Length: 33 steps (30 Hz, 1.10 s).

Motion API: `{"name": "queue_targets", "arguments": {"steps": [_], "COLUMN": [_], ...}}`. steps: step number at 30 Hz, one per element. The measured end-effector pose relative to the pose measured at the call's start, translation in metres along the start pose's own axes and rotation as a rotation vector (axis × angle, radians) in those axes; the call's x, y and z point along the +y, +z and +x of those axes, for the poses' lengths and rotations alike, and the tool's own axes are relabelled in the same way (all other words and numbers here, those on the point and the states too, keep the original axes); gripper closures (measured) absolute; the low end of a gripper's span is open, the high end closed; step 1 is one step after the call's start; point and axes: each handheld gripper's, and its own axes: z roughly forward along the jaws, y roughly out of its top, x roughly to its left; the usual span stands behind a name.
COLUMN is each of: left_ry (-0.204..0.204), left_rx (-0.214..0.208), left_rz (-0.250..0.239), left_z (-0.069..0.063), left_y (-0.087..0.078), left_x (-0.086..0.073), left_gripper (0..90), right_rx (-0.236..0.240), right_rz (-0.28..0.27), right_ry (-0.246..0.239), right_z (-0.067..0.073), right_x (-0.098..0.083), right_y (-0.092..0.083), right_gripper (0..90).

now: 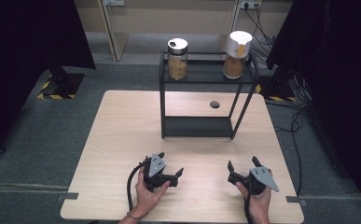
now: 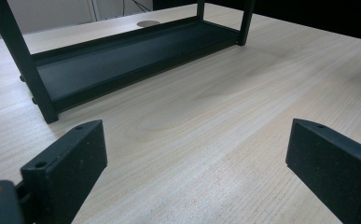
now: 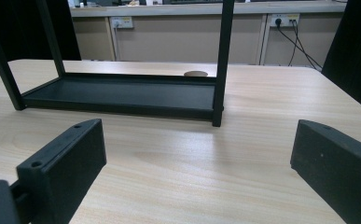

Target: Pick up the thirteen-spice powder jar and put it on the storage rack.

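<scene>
jars (image 1: 177, 59) sit atop the rack (image 1: 208, 126), both hand-held grippers (image 1: 177, 174) open.

On the table (image 1: 122, 140), the left gripper (image 1: 180, 174) and right gripper (image 1: 241, 164) rest near with jaws apart, while two jars (image 1: 177, 59) stand atop the far rack (image 1: 162, 93).

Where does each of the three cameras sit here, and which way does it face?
High view: above the person's side, facing forward and down on the table; shows both hands, left gripper, right gripper, the rack and two jars.
Left gripper view: on the left gripper, low over the table, facing the rack's bottom shelf between its open jaws.
Right gripper view: on the right gripper, facing the bottom shelf and back wall, jaws open.
Shared: the rack and the table's round hole.
</scene>
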Motion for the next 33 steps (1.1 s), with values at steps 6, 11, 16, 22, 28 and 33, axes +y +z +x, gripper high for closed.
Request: {"name": "queue_targets", "arguments": {"steps": [6, 11, 16, 22, 28, 33], "left_ry": [-0.001, 0.000, 0.001, 0.004, 0.006, 0.007], "left_rx": [0.000, 0.000, 0.001, 0.000, -0.001, -0.001], "left_rz": [0.000, 0.000, 0.000, 0.003, 0.003, 0.003], "left_z": [-0.0006, -0.0006, -0.0008, -0.0006, -0.0006, -0.0009], "left_y": [0.0002, 0.0002, 0.0002, 0.0002, 0.0002, 0.0002], "left_x": [0.0000, 0.0000, 0.0001, 0.0005, 0.0006, 0.0006], "left_gripper": [4.4, 4.4, 4.4, 4.4, 4.4, 4.3], "right_rx": [-0.002, -0.003, -0.004, -0.005, -0.006, -0.007], "right_rz": [-0.002, -0.002, -0.002, -0.004, -0.006, -0.008], "right_ry": [0.001, 0.004, 0.003, 0.002, 0.002, 0.003], "right_z": [0.0002, 0.0002, 0.0004, 0.0006, 0.0009, 0.0010], "right_x": [-0.0004, -0.0003, -0.0005, -0.0008, -0.0012, -0.0014], "right_y": [-0.0003, -0.0002, -0.0003, -0.0005, -0.0006, -0.0008], "right_gripper": [3.5, 3.4, 3.5, 3.4, 3.5, 3.4]}}
